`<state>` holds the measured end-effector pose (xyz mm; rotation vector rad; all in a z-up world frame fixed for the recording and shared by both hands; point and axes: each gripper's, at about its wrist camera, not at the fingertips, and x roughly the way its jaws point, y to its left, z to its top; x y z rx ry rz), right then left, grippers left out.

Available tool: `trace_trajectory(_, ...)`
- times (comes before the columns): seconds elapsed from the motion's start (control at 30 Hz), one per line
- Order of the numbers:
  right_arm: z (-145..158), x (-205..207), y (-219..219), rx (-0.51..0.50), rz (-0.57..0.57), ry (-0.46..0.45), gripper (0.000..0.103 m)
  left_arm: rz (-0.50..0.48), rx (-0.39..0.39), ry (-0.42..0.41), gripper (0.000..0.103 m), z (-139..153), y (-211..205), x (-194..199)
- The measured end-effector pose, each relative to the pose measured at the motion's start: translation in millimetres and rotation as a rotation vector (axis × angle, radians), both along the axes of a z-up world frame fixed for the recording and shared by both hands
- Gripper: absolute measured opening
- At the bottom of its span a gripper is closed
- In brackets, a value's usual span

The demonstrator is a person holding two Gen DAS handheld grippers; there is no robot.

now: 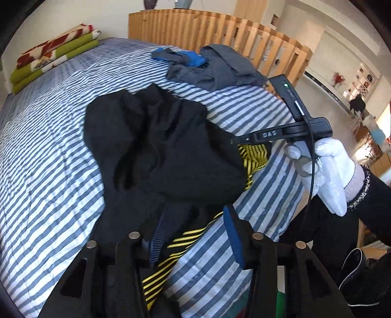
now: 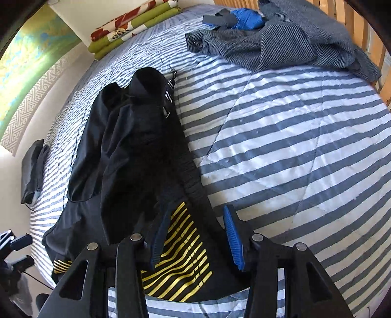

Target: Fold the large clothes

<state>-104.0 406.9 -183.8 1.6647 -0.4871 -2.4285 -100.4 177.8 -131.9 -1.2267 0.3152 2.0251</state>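
The left claw stands released over the near end of the black garment, its 2 blue pads spread with nothing pinched; one pad lies close against the cloth, the other sits above the striped bedspread. The right claw is likewise released, its pads parted above the yellow striped print on that same garment, with cloth below the gap but not gripped.

In the left view the right tool reaches in from the right side of the garment, held by a gloved hand, its tip hidden at the cloth's edge.

The black garment, the thing to fold, lies bunched on the bedspread in a long heap running away from both claws, its upper layers doubled loosely over the printed part. That looks like a rough first fold dropped in place, which would explain why both claws stand empty; it probably needs smoothing.

Beyond the black garment, toward the wooden slatted rail, a grey garment and something blue lie crumpled, likely waiting their turn. Off to its far left, folded green and red blankets are stacked at the bed's edge.
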Motion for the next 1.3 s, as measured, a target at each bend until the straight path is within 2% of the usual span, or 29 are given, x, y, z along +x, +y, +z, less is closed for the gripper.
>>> trace_trajectory(0.03, 0, 2, 0, 0.004, 0.009, 0.002, 0.025, -0.021, 0.009, -0.005, 0.059, -3, 18, 1)
trace_trajectory(0.07, 0, 3, 0, 0.019, 0.023, 0.006, 0.013, -0.039, 0.019, -0.013, 0.06, -7, 34, 1)
trace_trajectory(0.1, 3, 7, 1, 0.026, 0.032, 0.016, 0.01, -0.058, 0.026, -0.021, 0.06, -12, 51, 0)
trace_trajectory(0.23, 11, 20, 12, -0.02, 0.058, 0.027, 0.008, -0.086, 0.014, -0.025, 0.061, -38, 115, -13)
trace_trajectory(0.3, 18, 29, 19, -0.025, 0.066, 0.038, 0.008, -0.096, -0.026, 0.006, 0.061, -53, 139, -21)
trace_trajectory(0.33, 21, 32, 23, -0.032, 0.07, 0.038, 0.008, -0.093, -0.038, -0.008, 0.059, -62, 149, -26)
trace_trajectory(0.4, 25, 35, 27, -0.033, 0.064, 0.04, 0.005, -0.12, -0.027, -0.078, 0.019, -79, 161, -31)
trace_trajectory(0.43, 25, 34, 25, -0.026, 0.057, 0.04, 0.005, -0.124, -0.053, -0.074, 0.003, -85, 166, -30)
trace_trajectory(0.5, 26, 34, 33, -0.025, 0.047, 0.034, 0.005, -0.131, -0.042, -0.078, 0.003, -89, 166, -25)
trace_trajectory(0.57, 25, 32, 40, -0.016, 0.031, 0.036, 0.005, -0.135, 0.011, -0.12, 0.002, -83, 159, -16)
trace_trajectory(0.63, 24, 28, 48, -0.028, 0.019, 0.038, 0.005, -0.167, 0.037, -0.119, 0.002, -72, 149, 1)
trace_trajectory(0.77, 20, 11, 53, -0.068, 0.011, 0.035, 0.013, -0.218, 0.044, -0.105, 0.003, -60, 123, 37)
trace_trajectory(0.87, 15, -7, 47, -0.092, 0.028, 0.034, 0.015, -0.23, 0.021, -0.076, 0.002, -62, 120, 53)
trace_trajectory(1.0, 9, -33, 33, -0.085, 0.043, 0.024, 0.015, -0.222, 0.053, -0.084, 0.002, -61, 126, 57)
trace_trajectory(1.1, 8, -36, 27, -0.108, 0.046, 0.008, 0.015, -0.242, 0.067, -0.097, 0.003, -62, 136, 58)
trace_trajectory(1.23, 8, -18, 26, -0.111, 0.061, -0.01, 0.016, -0.238, 0.107, -0.166, 0.019, -51, 126, 40)
trace_trajectory(1.3, 13, 2, 32, -0.095, 0.05, 0.001, 0.018, -0.216, 0.098, -0.133, 0.029, -38, 113, 20)
